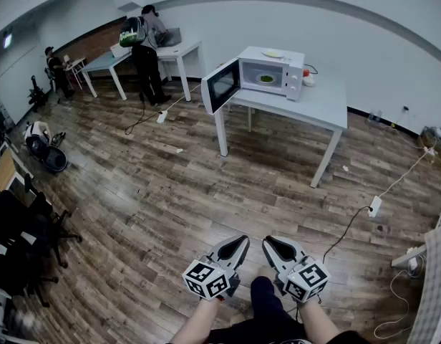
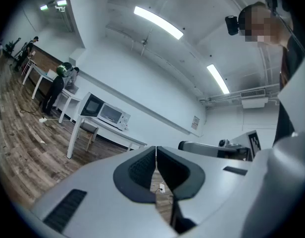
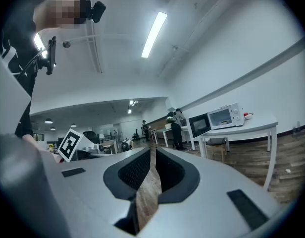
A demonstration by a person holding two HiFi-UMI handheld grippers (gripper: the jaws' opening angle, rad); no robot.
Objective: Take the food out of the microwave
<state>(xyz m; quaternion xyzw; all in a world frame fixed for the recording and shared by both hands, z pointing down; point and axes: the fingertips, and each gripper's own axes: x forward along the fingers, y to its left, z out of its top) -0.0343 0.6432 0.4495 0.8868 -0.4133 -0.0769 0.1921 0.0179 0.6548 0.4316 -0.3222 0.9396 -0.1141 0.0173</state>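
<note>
A white microwave (image 1: 267, 74) stands far off on a white table (image 1: 321, 106), its door (image 1: 220, 84) swung open to the left. Inside it lies green food on a plate (image 1: 266, 79). The microwave also shows small in the left gripper view (image 2: 112, 115) and the right gripper view (image 3: 224, 117). Both grippers are held low and close to the person's body, far from the table. My left gripper (image 1: 242, 239) (image 2: 156, 148) is shut with nothing in it. My right gripper (image 1: 268, 241) (image 3: 152, 148) holds nothing; its jaws stand a thin slit apart.
Wooden floor stretches between me and the table. A power strip (image 1: 374, 206) with its cable lies on the floor at right. One person (image 1: 144, 45) stands at a back desk, another (image 1: 56, 67) sits further left. Black chairs (image 1: 27, 228) crowd the left edge.
</note>
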